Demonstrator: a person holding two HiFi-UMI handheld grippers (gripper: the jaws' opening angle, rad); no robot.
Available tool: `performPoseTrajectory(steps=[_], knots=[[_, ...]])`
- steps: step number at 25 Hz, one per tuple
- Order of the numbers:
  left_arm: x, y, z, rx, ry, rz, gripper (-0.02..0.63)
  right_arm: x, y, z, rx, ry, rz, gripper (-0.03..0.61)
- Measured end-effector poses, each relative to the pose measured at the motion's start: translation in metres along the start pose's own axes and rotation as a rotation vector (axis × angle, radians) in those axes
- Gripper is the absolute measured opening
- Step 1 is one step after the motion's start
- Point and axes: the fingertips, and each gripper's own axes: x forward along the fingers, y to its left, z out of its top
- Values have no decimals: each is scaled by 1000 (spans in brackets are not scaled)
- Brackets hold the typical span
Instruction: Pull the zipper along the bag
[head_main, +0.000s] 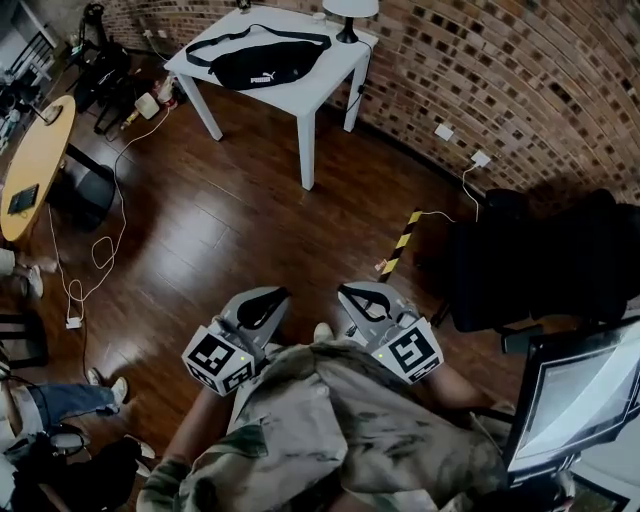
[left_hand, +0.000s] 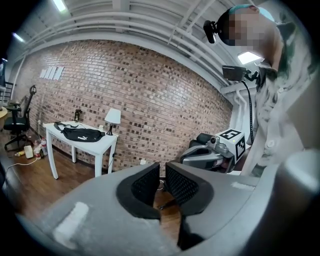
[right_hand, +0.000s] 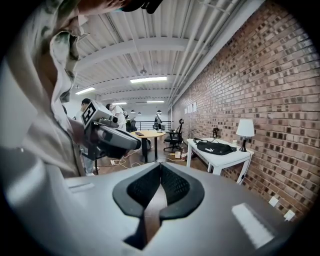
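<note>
Approach is judged pending: the narrowly parted, empty left claw (left_hand: 162, 174) and closed, empty right claw (right_hand: 160, 170) must be carried to the bag (head_main: 265, 63) on the far worktop (head_main: 345, 66).

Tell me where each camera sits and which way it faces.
Head view: on the person's head, looking steeply down at the wooden floor; left gripper, right gripper and shirt show at the bottom, with the bag on the white table ahead.
Left gripper view: on the left gripper, facing the brick wall; its slightly parted, empty jaws, the right gripper and the shirt show.
Right gripper view: on the right gripper, looking along the wall; its closed jaws and the left gripper show.
Shared: all three show the bag on the table.
</note>
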Motion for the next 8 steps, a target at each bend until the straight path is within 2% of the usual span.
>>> performPoseTrajectory(steps=[4, 8], knots=[[-5, 7, -1, 10, 6, 7, 40, 6, -1, 1, 22, 5, -12, 11], [-6, 22, 12, 25, -24, 21, 40, 14, -6, 15, 51, 7, -31, 9]])
